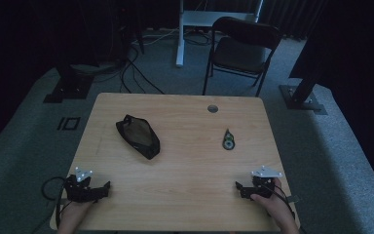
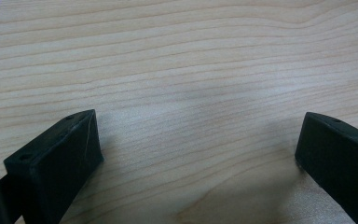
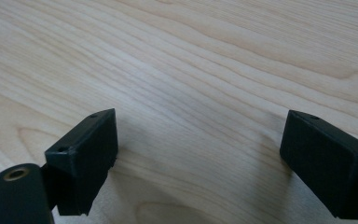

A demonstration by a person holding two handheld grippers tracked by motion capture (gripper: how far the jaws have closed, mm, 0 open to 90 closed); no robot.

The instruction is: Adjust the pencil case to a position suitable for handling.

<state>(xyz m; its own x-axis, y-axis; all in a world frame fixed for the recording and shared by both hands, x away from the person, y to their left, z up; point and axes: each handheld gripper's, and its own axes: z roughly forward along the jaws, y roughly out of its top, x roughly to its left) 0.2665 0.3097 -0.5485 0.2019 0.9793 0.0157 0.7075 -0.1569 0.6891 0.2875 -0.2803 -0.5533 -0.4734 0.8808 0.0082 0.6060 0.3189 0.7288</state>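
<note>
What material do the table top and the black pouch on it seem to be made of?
Table: pale wood or wood-look laminate, matt; grain lines run across it, clear in both gripper views. Pouch: probably soft mesh fabric, since its middle looks slightly see-through; too dim to be sure.

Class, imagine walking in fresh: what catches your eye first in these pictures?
A black pouch lies left of centre on the wooden table, with a small dark tool apart to its right. At the near edge, the left claw and right claw rest, both open over bare wood.
</note>
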